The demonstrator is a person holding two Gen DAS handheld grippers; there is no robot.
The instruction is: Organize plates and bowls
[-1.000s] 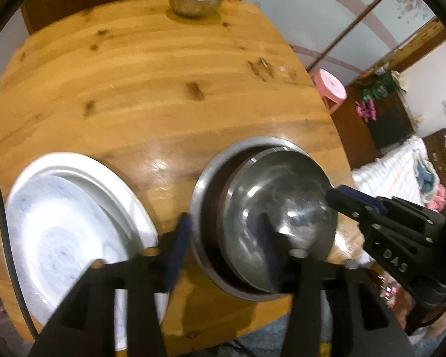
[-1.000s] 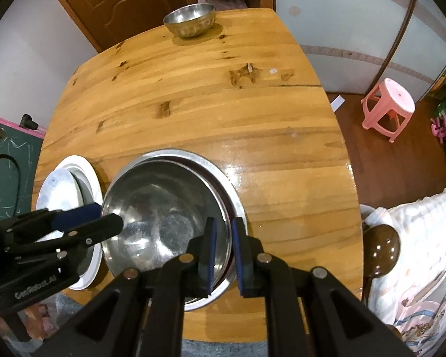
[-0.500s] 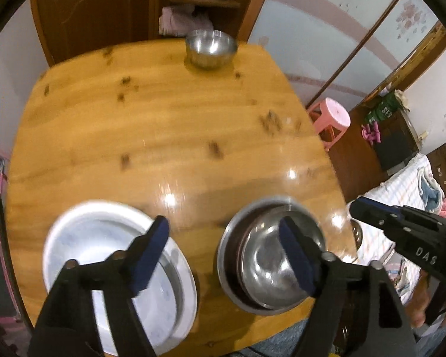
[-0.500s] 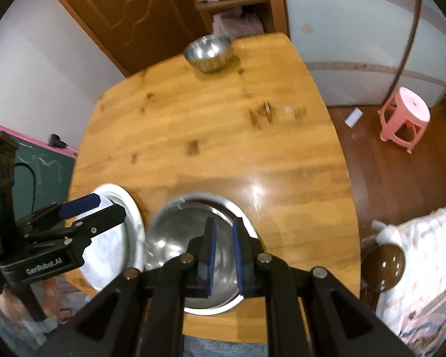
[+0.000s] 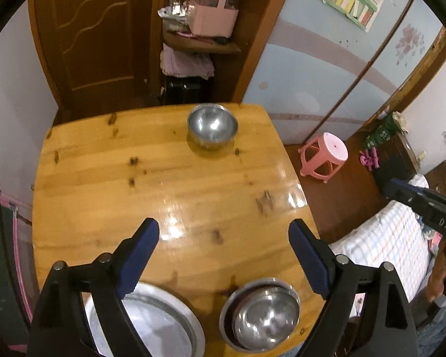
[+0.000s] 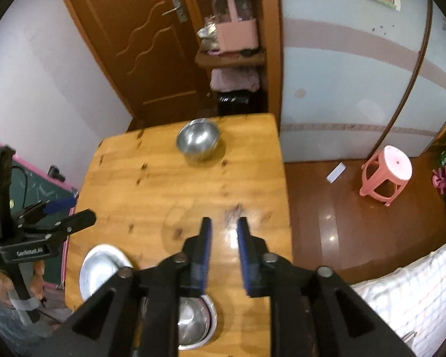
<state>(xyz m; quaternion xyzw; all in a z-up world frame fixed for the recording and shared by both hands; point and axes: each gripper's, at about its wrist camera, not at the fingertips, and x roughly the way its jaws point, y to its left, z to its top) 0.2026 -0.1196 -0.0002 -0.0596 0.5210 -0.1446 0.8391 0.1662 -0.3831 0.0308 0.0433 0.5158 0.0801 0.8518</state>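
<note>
On the wooden table [image 5: 163, 178] a stack of nested steel bowls [image 5: 261, 315] sits near the front edge, with a stack of pale plates [image 5: 151, 324] to its left. A single steel bowl [image 5: 212, 126] stands alone at the far edge. My left gripper [image 5: 223, 232] hangs high above the table, its jaws opening wide with nothing between them. My right gripper [image 6: 224, 223] hovers above the nested bowls [image 6: 193, 321], its jaws opening a little and holding nothing. The right wrist view also shows the plates [image 6: 102, 267] and the far bowl [image 6: 197, 139].
A pink stool [image 5: 324, 156] stands on the floor right of the table. A bed with a checked cover [image 5: 386, 244] lies at the near right. Behind the table are a brown door [image 5: 95, 29] and a shelf with a pink box [image 5: 211, 20].
Both grippers have risen and drawn back from the nested bowls. The left jaws spread much wider, and the right jaws parted from shut. The bowls stayed on the table.
</note>
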